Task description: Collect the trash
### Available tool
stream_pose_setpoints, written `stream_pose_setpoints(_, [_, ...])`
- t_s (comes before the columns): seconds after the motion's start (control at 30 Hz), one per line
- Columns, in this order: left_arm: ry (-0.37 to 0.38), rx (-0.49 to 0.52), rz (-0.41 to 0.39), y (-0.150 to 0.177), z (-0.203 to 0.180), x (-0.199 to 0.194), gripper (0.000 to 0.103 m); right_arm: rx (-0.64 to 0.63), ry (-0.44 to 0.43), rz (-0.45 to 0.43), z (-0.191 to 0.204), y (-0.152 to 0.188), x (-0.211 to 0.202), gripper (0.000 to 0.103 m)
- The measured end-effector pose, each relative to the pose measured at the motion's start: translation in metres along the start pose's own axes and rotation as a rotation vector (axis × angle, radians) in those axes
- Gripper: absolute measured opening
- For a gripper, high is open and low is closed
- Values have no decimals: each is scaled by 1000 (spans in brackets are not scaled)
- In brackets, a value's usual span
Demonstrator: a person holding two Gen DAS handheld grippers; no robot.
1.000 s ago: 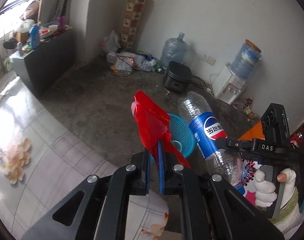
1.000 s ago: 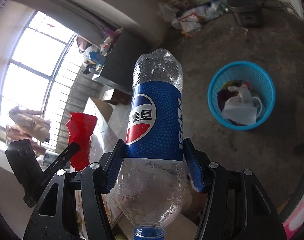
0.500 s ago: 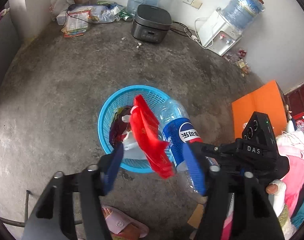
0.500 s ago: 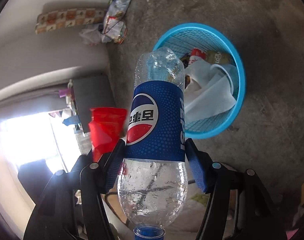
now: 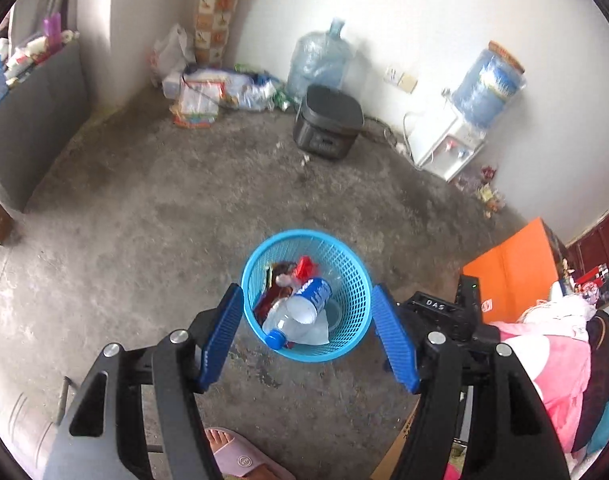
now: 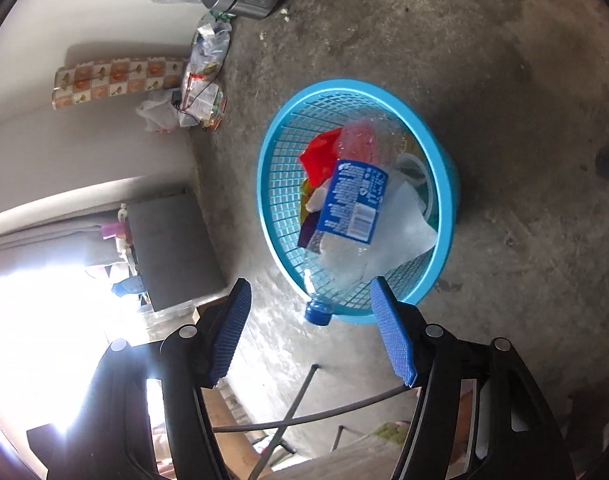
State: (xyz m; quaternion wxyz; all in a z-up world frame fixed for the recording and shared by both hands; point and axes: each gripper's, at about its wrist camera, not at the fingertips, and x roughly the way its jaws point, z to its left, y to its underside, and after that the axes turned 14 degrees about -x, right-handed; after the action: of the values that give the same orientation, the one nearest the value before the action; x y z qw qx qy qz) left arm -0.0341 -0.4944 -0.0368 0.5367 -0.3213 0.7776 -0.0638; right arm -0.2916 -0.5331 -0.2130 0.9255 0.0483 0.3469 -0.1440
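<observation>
Concrete floor [image 5: 144, 240] bears blue basket [image 5: 356, 280] holding bottle [image 5: 304, 304].

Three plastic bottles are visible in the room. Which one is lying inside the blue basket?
The small Pepsi bottle lies inside the blue basket, cap toward the rim. The big water jug stands by the wall; the other sits inverted on the dispenser.

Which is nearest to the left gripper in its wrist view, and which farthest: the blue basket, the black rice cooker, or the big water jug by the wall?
From the left gripper, which is open and empty:
1. Blue basket, on the floor just beyond the fingertips.
2. Black rice cooker, farther across the floor, slightly right of centre.
3. Water jug, behind the cooker against the wall.
</observation>
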Motion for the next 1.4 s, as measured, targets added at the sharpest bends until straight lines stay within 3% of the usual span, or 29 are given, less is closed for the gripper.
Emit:
stream_pose_setpoints(0.17, [0,-3,-116,33,5,-73,70,-175,35,-28,41,20,-13,60])
stream_pose_setpoints(0.33, [-51,-56,-228,81,21,-142,78,-483,105,-55,96,65,-34,60])
stream_pose_setpoints(0.43, [-114,-112,-298,109,33,-179,82,-696,123,-66,133,103,-45,60])
stream_pose_setpoints(0.6, [-284,-212,-452,161,52,-240,97,-1046,105,-77,191,174,-61,65])
stream_pose_setpoints(0.77, [-442,-343,-576,211,68,-286,97,-1307,44,-135,224,233,-79,82])
stream_pose_setpoints(0.87, [-520,-420,-594,240,77,-299,97,-1447,1,-192,237,270,-92,95])
stream_pose_setpoints(1.03, [-605,-497,-594,280,84,-301,97,-1663,-1,-291,245,322,-108,95])
stream_pose_setpoints(1.2, [-651,-604,-569,300,94,-296,97,-1758,23,-241,233,352,-100,95])
stream_pose_setpoints(1.4, [-697,-680,-494,311,104,-284,97,-1773,201,-133,212,355,-75,95])
